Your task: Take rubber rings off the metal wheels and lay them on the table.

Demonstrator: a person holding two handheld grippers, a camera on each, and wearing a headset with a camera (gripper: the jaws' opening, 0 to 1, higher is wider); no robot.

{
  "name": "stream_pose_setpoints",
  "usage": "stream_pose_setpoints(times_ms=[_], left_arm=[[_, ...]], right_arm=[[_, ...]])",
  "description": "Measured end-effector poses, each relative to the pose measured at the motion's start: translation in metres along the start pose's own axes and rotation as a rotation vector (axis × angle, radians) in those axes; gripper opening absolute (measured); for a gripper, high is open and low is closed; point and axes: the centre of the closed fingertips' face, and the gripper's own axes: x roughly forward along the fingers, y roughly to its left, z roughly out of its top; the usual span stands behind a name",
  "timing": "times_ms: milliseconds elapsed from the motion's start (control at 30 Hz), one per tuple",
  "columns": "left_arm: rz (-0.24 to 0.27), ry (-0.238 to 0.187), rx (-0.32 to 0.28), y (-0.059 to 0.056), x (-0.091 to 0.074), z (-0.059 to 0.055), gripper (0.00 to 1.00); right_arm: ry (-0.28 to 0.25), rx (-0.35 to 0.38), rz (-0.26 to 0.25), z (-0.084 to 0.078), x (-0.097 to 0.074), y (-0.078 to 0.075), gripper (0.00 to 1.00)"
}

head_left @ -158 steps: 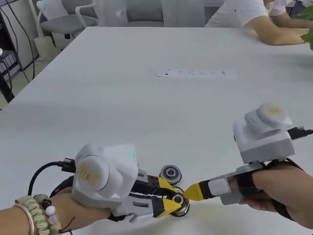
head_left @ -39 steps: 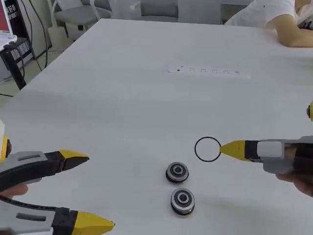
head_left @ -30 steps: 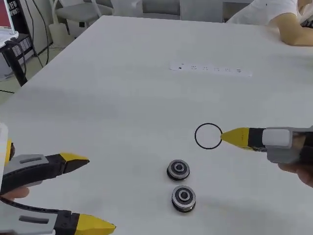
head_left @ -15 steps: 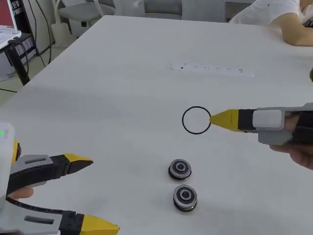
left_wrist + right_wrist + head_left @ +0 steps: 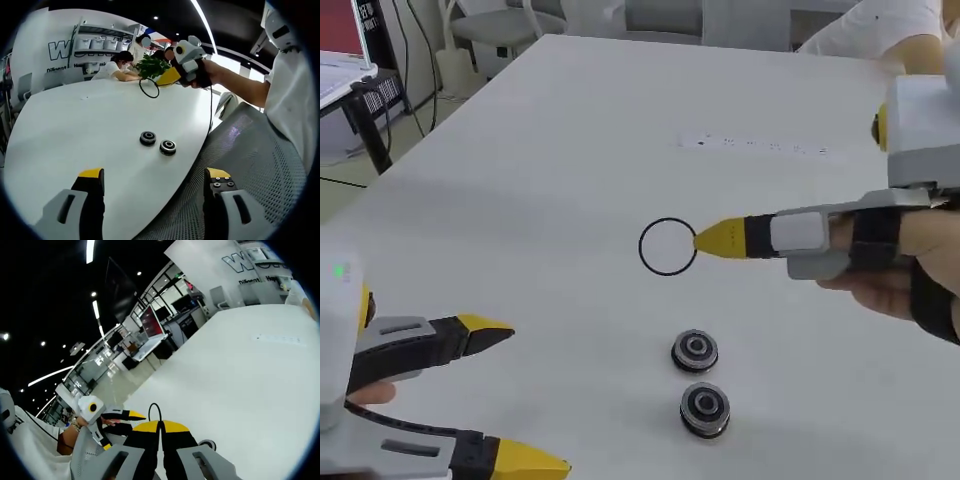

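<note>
Currently the right gripper (image 5: 703, 240) pinches a thin black rubber ring (image 5: 641, 247) at its jaws' tips; the left gripper (image 5: 535, 398) has jaws wide apart, two round metal wheels (image 5: 695, 351) (image 5: 705, 410) beyond them.

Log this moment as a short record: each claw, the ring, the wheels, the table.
right claw: shut on the rubber ring, held out over the table
left claw: open, holding nothing, by the table's near edge
rubber ring: pinched at its edge, appears lifted off the surface
metal wheels: two, close together on the table, the nearer one; apart from both claws
power strip: on the table's far side
task step: ring not yet laid down
</note>
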Motion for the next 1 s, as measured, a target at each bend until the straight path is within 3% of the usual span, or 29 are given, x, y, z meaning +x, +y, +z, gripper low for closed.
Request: stream_pose_setpoints(times_ms=[200,600,833,1000], left_arm=[[0.003,-0.005,-0.006,0.002,0.0,-0.001,0.8],[0.012,-0.015,-0.025,0.003,-0.001,-0.002,0.8],[0.008,-0.003,-0.025,0.003,0.0,-0.005,0.79],[0.01,0.003,-0.032,0.004,0.0,-0.006,0.79]], right_arm=[[0.06,-0.02,0.006,-0.012,0.018,0.001,0.0],[0.2,-0.057,-0.005,-0.054,0.051,0.0,0.0],[0.221,-0.033,-0.018,-0.074,0.061,-0.005,0.0],[0.212,0.044,-0.014,-0.09,0.067,-0.01,0.0]])
